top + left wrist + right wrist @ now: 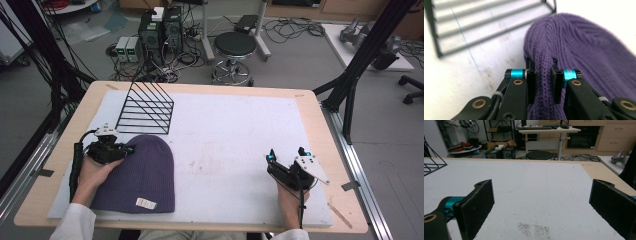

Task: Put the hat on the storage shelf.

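**Purple beanie pinched at the table's near left corner**

Near the table's near left corner lies a purple knit beanie [142, 175], flat on the white mat [235, 135], with its rounded crown toward the far edge and its cuff toward the near edge. A small white label [146, 203] sits on the cuff. The left gripper [126, 150] is at the beanie's left side, close to the crown; in the left gripper view [543, 75] its jaws are clamped on a raised ridge of the knit, which stands up between them.

Just beyond the crown, toward the far left of the mat, stands a black wire rack [146, 107], apart from the beanie.

The right gripper [286, 155] is well away, near the table's near right corner. In the right gripper view [541, 200] its jaws stand wide apart over bare mat, holding nothing.
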The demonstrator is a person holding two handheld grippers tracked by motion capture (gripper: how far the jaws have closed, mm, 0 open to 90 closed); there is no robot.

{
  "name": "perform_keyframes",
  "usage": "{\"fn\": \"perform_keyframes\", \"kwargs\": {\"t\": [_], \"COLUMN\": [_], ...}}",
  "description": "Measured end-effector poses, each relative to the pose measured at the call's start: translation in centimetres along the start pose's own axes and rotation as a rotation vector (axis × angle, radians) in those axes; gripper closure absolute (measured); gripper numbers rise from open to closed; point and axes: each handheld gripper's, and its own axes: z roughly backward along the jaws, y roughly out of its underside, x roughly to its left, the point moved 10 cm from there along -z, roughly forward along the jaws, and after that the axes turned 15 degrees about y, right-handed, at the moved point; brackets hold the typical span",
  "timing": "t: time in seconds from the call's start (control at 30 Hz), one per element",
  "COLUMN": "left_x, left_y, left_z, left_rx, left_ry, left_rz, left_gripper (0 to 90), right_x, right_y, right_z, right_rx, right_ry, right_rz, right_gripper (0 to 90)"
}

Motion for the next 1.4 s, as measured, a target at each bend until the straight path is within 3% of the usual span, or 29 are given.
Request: {"fn": "perform_keyframes", "kwargs": {"t": [0.07, 0.1, 0.13, 0.17, 0.3, 0.33, 0.37, 0.43, 0.47, 0.57, 0.63, 0.67, 0.77, 0.8, 0.83, 0.87, 0.9, 0.93, 1.0, 1.07, 1.1, 1.4], "left_x": [-0.9, -0.9, -1.6, -1.6, -2.8, -2.8, -3.5, -3.8, -4.6, -6.3, -6.7, -7.8, -9.3, -9.3, -10.0, -10.0, -10.7, -10.7, -11.5, -11.7, -12.1, -13.2], "left_y": [-0.8, -0.8, -1.5, -1.5, -2.6, -2.6, -3.0, -3.2, -3.8, -5.2, -5.6, -6.6, -8.3, -8.3, -9.1, -9.1, -9.9, -9.9, -11.0, -11.3, -11.8, -13.1], "left_z": [0.8, 0.8, 1.5, 1.5, 3.1, 3.1, 3.7, 3.9, 4.3, 5.0, 5.3, 6.0, 7.3, 7.3, 8.1, 8.1, 8.9, 8.9, 10.1, 10.5, 11.1, 11.6], "left_rx": [-0.053, -0.053, -0.122, -0.122, -0.278, -0.278, -0.327, -0.345, -0.382, -0.425, -0.44, -0.482, -0.563, -0.563, -0.61, -0.61, -0.659, -0.659, -0.73, -0.756, -0.793, -0.809], "left_ry": [-0.019, -0.019, -0.041, -0.041, -0.074, -0.074, -0.097, -0.103, -0.094, -0.089, -0.092, -0.108, -0.148, -0.148, -0.164, -0.164, -0.18, -0.18, -0.227, -0.235, -0.238, -0.218], "left_rz": [-0.067, -0.067, -0.136, -0.136, -0.209, -0.209, -0.247, -0.26, -0.282, -0.354, -0.37, -0.413, -0.483, -0.483, -0.509, -0.509, -0.534, -0.534, -0.578, -0.585, -0.592, -0.618], "left_gripper": [80.4, 80.3, 80.3, 80.3, 80.2, 80.2, 80.2, 80.1, 79.9, 79.9, 79.9, 79.9, 79.9, 79.9, 79.9, 79.9, 79.9, 80.0, 79.9, 80.0, 79.9, 79.5], "right_x": [0.0, 0.0, 0.0, 0.0, 0.0, 0.0, 0.0, 0.0, 0.0, 0.1, 0.1, 0.1, 0.1, 0.1, 0.0, 0.0, 0.0, -0.1, -0.1, -0.1, -0.1, -0.2], "right_y": [0.0, 0.0, 0.0, 0.0, 0.0, 0.0, 0.0, 0.0, 0.0, -0.1, -0.2, -0.2, -0.2, -0.2, -0.2, -0.2, -0.2, -0.2, -0.3, -0.3, -0.4, -0.7], "right_z": [0.0, 0.0, 0.1, 0.1, 0.1, 0.1, 0.1, 0.1, 0.1, 0.1, 0.2, 0.2, 0.2, 0.2, 0.2, 0.2, 0.2, 0.2, 0.2, 0.3, 0.3, 0.5], "right_rx": [0.002, 0.0, 0.002, 0.002, -0.001, 0.0, -0.001, -0.001, -0.001, -0.009, -0.014, -0.015, -0.015, -0.012, -0.013, -0.017, -0.017, -0.019, -0.019, -0.019, -0.027, -0.052], "right_ry": [0.0, -0.001, 0.0, 0.0, -0.001, -0.002, -0.003, -0.004, -0.003, -0.01, -0.009, -0.011, -0.012, -0.011, -0.012, -0.012, -0.011, -0.009, -0.01, -0.013, -0.021, -0.028], "right_rz": [-0.003, 0.001, -0.001, -0.001, -0.002, -0.001, -0.001, -0.001, -0.001, -0.004, -0.003, -0.004, -0.005, -0.009, -0.01, -0.008, -0.012, -0.013, -0.019, -0.025, -0.027, -0.043], "right_gripper": [5.1, 5.1, 5.1, 5.1, 5.1, 5.1, 5.1, 5.1, 5.1, 5.1, 5.1, 5.1, 5.1, 5.1, 5.1, 5.1, 5.1, 5.1, 5.1, 5.1, 5.1, 5.1]}}
